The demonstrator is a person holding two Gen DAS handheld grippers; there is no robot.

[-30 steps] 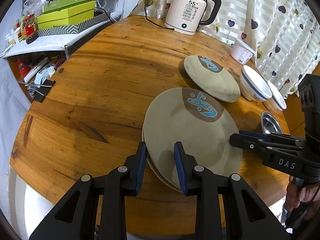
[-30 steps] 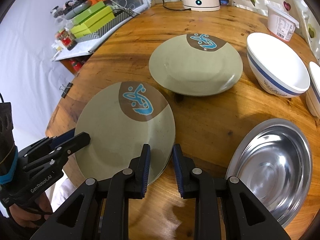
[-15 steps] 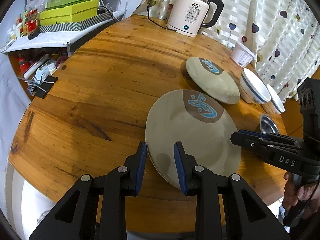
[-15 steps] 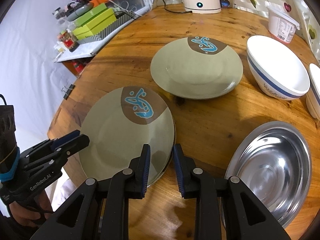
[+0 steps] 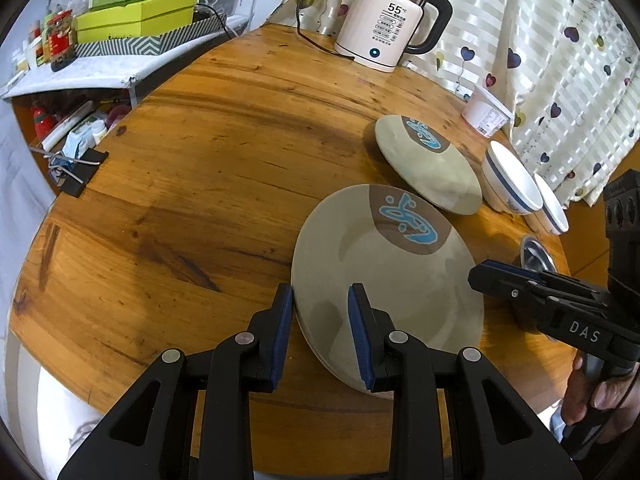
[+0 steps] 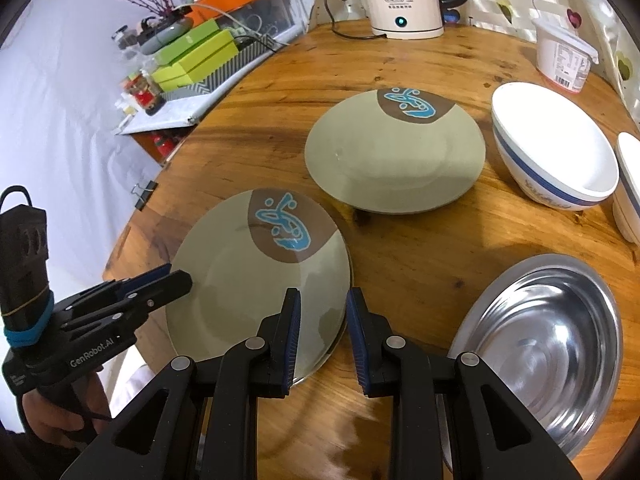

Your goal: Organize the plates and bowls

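On the round wooden bench (image 5: 224,168) near its front edge sits a short stack of beige plates (image 5: 384,280), each marked with a brown patch and a blue squiggle, and both grippers straddle the stack's rim from opposite sides. The left gripper (image 5: 320,320) has one blue pad outside the rim and the other over the top plate's face, the jaws a little apart with the plate edge between them; I cannot tell whether the pads actually press on it. The right gripper (image 6: 320,324) does the same at the stack's other side (image 6: 260,280), one pad over the plate, the other outside the rim above bare wood, jaws narrowly apart, and again the contact is not clear. A hand (image 6: 60,420) holds the left gripper's handle at the lower left of the right wrist view. Behind the stack, a second beige plate (image 6: 396,160) lies on its own, just apart. To its right stand a white bowl with a blue band (image 6: 556,152) and another white bowl (image 6: 630,184) beside it, and nearer the front a steel bowl (image 6: 548,344). At the back stand a cream electric kettle (image 5: 384,28) and a white tub (image 6: 564,56).
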